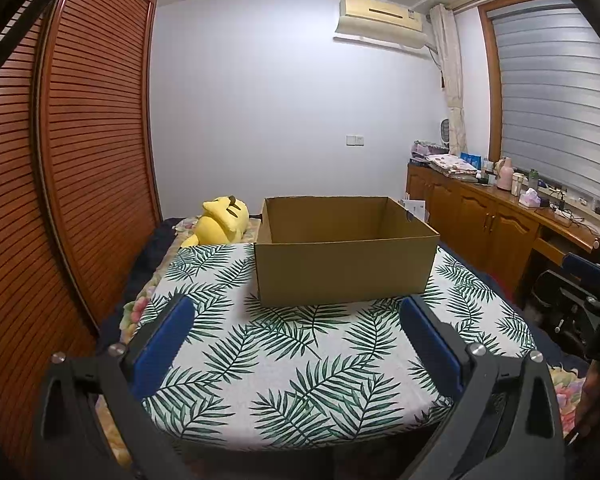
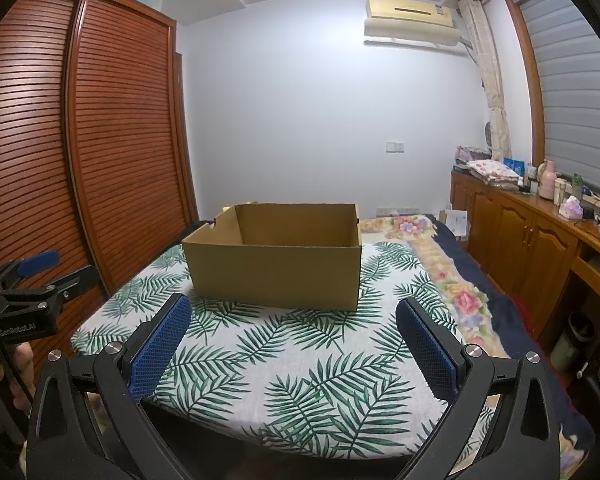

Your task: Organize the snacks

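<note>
Box point(image 1: 346, 270): open-topped, on the leaf-print cloth point(image 1: 300, 360) over the bed, straight ahead of both grippers.
Snacks: none in view.
Left gripper point(image 1: 296, 320): fingers apart, empty.
Right gripper point(image 2: 294, 320): fingers apart, empty; box slightly left.

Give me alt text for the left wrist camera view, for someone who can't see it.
An open, apparently empty cardboard box sits on a leaf-print cloth ahead of the left claw, whose blue-padded fingers are spread wide and hold nothing. A yellow plush toy lies behind the box to the left, beside a slatted wooden wardrobe.
</note>
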A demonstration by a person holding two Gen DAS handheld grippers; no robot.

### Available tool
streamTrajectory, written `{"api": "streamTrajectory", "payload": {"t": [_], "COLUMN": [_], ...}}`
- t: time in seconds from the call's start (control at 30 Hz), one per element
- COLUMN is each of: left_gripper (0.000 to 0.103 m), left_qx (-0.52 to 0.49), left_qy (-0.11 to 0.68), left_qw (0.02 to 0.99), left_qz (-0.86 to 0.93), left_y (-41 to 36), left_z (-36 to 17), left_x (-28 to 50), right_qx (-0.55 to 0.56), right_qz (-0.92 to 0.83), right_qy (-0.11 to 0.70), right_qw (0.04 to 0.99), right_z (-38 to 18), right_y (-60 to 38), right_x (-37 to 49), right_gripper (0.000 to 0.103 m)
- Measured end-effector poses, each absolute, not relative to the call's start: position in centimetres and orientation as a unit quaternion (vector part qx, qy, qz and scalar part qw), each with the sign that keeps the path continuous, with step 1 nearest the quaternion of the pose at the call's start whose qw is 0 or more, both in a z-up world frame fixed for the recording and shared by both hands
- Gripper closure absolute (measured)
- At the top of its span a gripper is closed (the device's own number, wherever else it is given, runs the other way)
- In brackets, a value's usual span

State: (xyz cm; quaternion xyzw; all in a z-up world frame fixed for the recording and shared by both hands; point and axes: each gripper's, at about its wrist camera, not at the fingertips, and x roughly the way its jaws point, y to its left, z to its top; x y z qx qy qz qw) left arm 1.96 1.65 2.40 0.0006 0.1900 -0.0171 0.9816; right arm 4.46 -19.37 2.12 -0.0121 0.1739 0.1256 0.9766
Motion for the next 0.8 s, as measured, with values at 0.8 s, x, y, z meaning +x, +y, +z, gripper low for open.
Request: {"api": "streamTrajectory", "payload": {"t": [0.8], "left_gripper": [0.000], "left_qx": [0.002], "left_qy": [0.187], "left_qw": [0.982], "left_qz": [-0.018], "left_y": [1.55], "left_z": [2.55], "left_x": [1.82], "right_qx": [-0.011], "right_qz": [0.125], "right_qy": [0.173], "right_qw": [0.977], "right_z": [2.15], "right_y": [-19.45], "right_x": [4.40], "right_gripper": [0.000]}}
